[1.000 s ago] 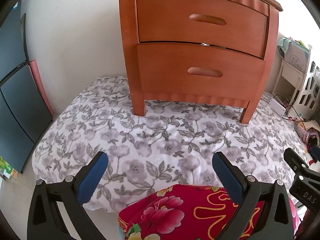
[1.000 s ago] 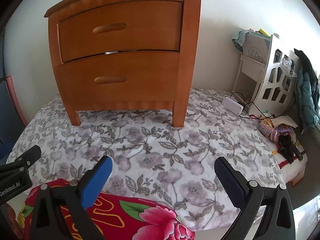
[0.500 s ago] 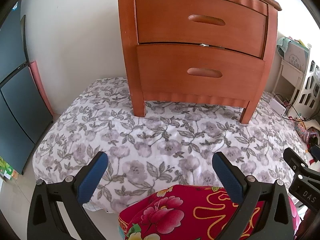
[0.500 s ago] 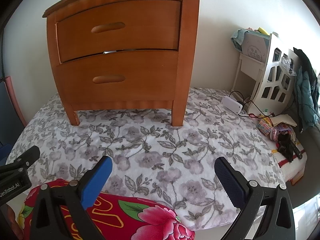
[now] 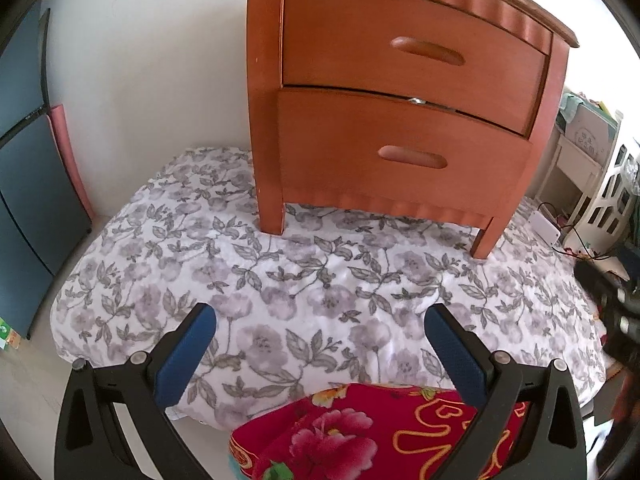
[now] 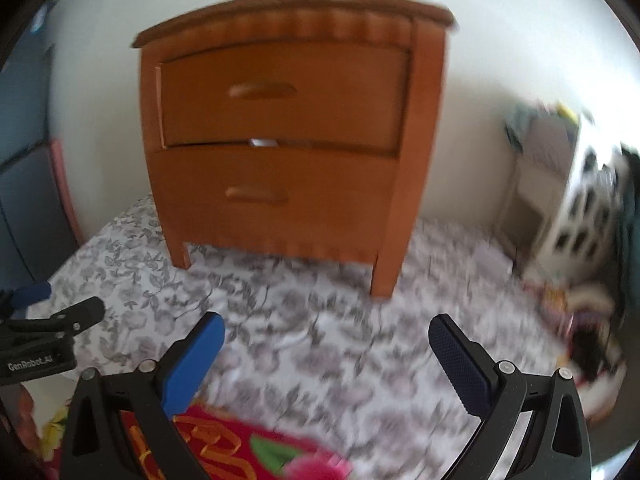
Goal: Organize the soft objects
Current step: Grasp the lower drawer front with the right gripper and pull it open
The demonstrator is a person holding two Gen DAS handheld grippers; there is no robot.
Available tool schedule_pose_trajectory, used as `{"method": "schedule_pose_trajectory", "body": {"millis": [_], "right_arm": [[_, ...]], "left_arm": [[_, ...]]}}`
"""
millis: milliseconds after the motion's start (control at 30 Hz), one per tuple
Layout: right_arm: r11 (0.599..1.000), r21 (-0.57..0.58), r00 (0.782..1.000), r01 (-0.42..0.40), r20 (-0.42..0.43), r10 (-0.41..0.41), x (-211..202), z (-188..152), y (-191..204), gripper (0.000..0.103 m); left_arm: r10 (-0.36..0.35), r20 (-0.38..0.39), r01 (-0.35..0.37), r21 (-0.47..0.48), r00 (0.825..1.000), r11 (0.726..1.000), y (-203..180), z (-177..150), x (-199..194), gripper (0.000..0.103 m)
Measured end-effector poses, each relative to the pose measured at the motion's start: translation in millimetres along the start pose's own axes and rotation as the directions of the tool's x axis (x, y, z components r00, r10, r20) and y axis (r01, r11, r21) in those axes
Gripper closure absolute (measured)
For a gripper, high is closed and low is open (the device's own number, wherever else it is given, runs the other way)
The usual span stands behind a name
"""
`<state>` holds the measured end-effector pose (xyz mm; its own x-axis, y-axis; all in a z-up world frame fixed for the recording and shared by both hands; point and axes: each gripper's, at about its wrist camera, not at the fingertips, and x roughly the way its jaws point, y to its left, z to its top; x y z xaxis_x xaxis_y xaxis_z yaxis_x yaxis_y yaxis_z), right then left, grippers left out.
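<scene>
A red cushion with pink flowers and gold lines lies at the near edge of a white quilt printed with grey flowers. My left gripper hangs open just above the cushion's near end, nothing between its blue pads. In the right wrist view, which is blurred, the red cushion shows at the bottom left, under the left finger of my open right gripper. The left gripper shows there at the left edge.
An orange wooden nightstand with two drawers stands on the quilt against the white wall. A white shelf unit, a white power strip with cables and small clutter sit at the right. Dark blue panels stand at the left.
The right wrist view has swung and pulled back, now blurred, with the nightstand smaller and more central. The left wrist view has shifted left, so the nightstand sits further right. Both grippers stay open.
</scene>
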<state>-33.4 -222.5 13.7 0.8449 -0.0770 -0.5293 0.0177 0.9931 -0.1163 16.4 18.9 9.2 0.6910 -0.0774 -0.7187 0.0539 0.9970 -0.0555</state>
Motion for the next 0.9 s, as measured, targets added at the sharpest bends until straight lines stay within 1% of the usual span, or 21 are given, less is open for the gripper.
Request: {"method": "schedule_pose_trajectory", "body": {"millis": [67,133,233,367,500,633,700,767,900], "right_arm": [[0.997,-0.064,0.999,-0.050,-0.011,0.049,12.6,18.0,2.8,0.000],[0.982,-0.148,0.993,-0.119,-0.037,0.114,26.7,36.4,7.2,0.000],[0.952,-0.263,0.987,-0.157,-0.072,0.143,46.1,63.7,20.7,0.000],[0.918,-0.338,0.978,-0.206,-0.101,0.183,78.7,109.5,31.2,0.000],[0.884,-0.407,0.972,-0.228,-0.145,0.184,115.7,144.1,47.0,0.000],[0.856,-0.449,0.963,-0.256,-0.197,0.184,150.1,161.1,57.2,0.002],[0.840,-0.473,0.957,-0.268,-0.228,0.177,166.3,164.6,62.2,0.006],[0.819,-0.500,0.951,-0.281,-0.259,0.169,179.1,167.0,67.0,0.014],[0.784,-0.543,0.942,-0.300,-0.300,0.152,197.2,168.1,73.1,0.014]], "left_arm": [[-0.014,-0.025,0.014,-0.008,1.000,1.000,6.0,2.5,6.8,0.000],[-0.019,-0.057,0.018,-0.019,0.998,1.000,10.6,2.6,13.8,0.000],[-0.034,-0.090,0.030,-0.047,0.995,0.998,16.9,1.6,23.3,0.000],[-0.039,-0.074,0.037,-0.033,0.996,0.999,15.8,2.4,25.0,0.000],[-0.046,-0.051,0.046,-0.005,0.998,0.999,13.9,8.0,25.5,0.000],[-0.042,-0.036,0.043,0.011,0.998,0.999,14.5,12.1,27.7,0.000],[-0.052,-0.042,0.053,0.023,0.998,0.998,13.2,13.6,30.3,0.000],[-0.072,-0.049,0.073,0.019,0.996,0.997,12.5,14.0,32.4,0.000],[-0.096,-0.061,0.098,0.028,0.994,0.995,7.1,13.2,36.2,0.000]]}}
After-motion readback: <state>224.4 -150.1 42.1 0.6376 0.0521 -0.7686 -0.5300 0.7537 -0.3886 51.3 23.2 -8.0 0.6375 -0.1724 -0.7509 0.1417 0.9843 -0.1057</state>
